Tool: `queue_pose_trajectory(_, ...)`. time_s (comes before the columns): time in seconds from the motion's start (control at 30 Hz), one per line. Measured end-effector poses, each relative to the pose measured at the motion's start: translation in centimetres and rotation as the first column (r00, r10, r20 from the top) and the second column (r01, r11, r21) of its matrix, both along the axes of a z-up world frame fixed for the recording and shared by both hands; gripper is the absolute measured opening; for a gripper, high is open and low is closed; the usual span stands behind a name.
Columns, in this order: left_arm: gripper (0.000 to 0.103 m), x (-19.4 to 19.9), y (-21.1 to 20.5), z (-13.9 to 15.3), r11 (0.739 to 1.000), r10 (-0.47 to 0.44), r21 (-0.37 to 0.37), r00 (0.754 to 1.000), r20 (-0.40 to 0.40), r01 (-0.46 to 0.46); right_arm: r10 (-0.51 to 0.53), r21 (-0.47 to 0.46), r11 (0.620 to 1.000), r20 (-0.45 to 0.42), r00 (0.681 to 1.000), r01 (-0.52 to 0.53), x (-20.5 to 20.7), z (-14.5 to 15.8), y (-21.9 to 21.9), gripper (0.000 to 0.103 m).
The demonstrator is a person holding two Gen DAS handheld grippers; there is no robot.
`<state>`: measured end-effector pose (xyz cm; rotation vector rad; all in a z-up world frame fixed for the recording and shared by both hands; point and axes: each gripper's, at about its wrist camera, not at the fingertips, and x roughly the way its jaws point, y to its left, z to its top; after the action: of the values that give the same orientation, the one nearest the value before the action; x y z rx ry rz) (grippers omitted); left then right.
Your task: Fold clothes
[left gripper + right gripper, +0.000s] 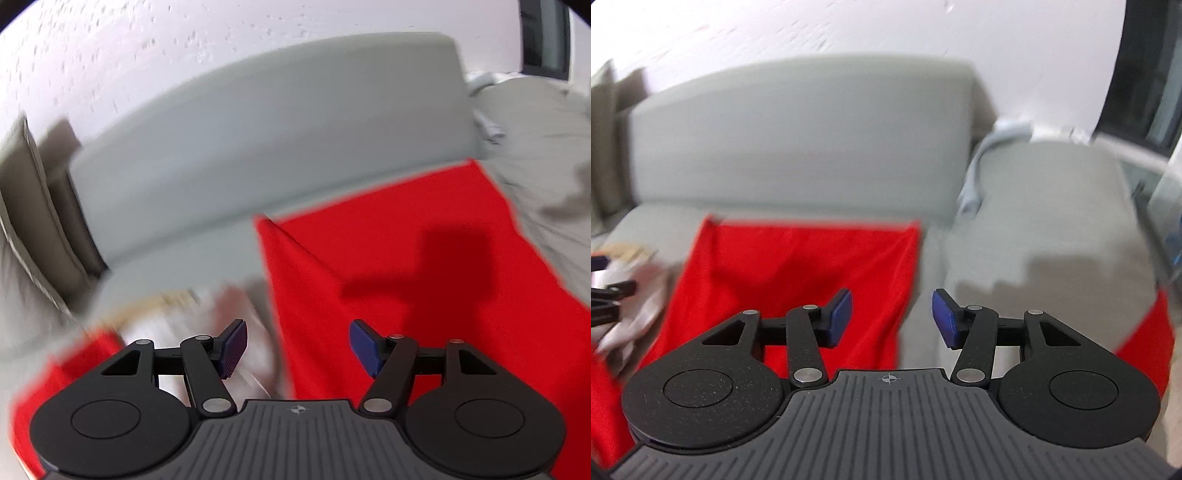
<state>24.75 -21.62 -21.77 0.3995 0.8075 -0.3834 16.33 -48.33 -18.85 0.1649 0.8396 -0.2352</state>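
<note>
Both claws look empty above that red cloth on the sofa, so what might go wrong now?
The red garment lies loose on the grey sofa, and both the left gripper and right gripper stand open, so its fold may slip. The pictures are blurred, so the next grab could miss an edge. Pale items beside it might get caught.

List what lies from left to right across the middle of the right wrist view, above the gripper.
Pale crumpled item at the left edge → red garment spread on the grey sofa seat → bare grey sofa seat cushion → dark window frame at the right edge.
</note>
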Motion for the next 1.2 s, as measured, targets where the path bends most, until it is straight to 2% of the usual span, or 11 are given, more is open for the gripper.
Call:
queue_pose_trajectory(0.07, 0.063, -2.8, -0.3, -1.3, 0.993, 0.032, -0.111, 0.998, -0.053, -0.037, 0.016, 0.020, 1.000, -0.032, 0.999, -0.015, -2.5, -1.7, 1.5, 0.054)
queue_pose_trajectory(0.13, 0.062, -4.6, -1.4, -2.8, 0.984, 0.046, -0.167, 0.995, -0.093, -0.061, 0.019, 0.024, 1.000, -0.062, 0.998, -0.017, -4.1, -4.0, 3.2, 0.053)
queue_pose_trajectory(0.2, 0.062, -5.8, -2.8, -3.8, 0.982, 0.036, -0.180, 0.994, -0.103, -0.054, 0.003, 0.050, 0.999, -0.065, 0.998, 0.000, -5.4, -5.7, 4.8, 0.053)
queue_pose_trajectory(0.43, 0.063, -8.3, -6.7, -4.8, 0.992, -0.019, -0.128, 0.996, -0.086, 0.008, -0.098, 0.116, 0.989, 0.040, 0.994, 0.093, -5.2, -10.4, 4.4, 0.054)
queue_pose_trajectory(0.53, 0.064, -7.5, -7.9, -5.2, 0.996, -0.021, -0.089, 0.998, -0.066, 0.015, -0.123, 0.134, 0.985, 0.090, 0.988, 0.111, -3.7, -10.9, 2.9, 0.054)
queue_pose_trajectory(0.63, 0.066, -6.8, -8.7, -5.2, 0.996, 0.006, -0.090, 0.997, -0.077, -0.013, -0.072, 0.093, 0.994, 0.111, 0.991, 0.061, -2.3, -10.3, 1.9, 0.054)
queue_pose_trajectory(0.77, 0.067, -5.8, -9.5, -5.3, 0.995, 0.026, -0.092, 0.996, -0.080, -0.034, -0.062, 0.155, 0.987, 0.082, 0.995, 0.048, -1.6, -11.3, 0.0, 0.054)
queue_pose_trajectory(0.87, 0.067, -5.3, -10.0, -5.6, 0.994, 0.035, -0.100, 0.996, -0.080, -0.043, -0.078, 0.155, 0.986, 0.067, 0.995, 0.067, -1.0, -11.7, -1.5, 0.053)
queue_pose_trajectory(1.03, 0.067, -5.0, -10.5, -7.2, 0.997, 0.025, -0.076, 0.994, -0.104, -0.033, -0.247, 0.268, 0.939, 0.087, 0.965, 0.216, -1.6, -12.3, -6.1, 0.039)
queue_pose_trajectory(1.13, 0.067, -4.7, -10.8, -8.1, 0.999, 0.012, -0.046, 0.995, -0.103, -0.017, -0.220, 0.317, 0.929, 0.069, 0.973, 0.188, -0.6, -13.7, -7.2, 0.039)
queue_pose_trajectory(1.2, 0.068, -4.4, -10.7, -8.3, 0.998, 0.019, -0.058, 0.993, -0.117, -0.026, -0.201, 0.306, 0.935, 0.045, 0.979, 0.178, 0.3, -14.5, -7.3, 0.039)
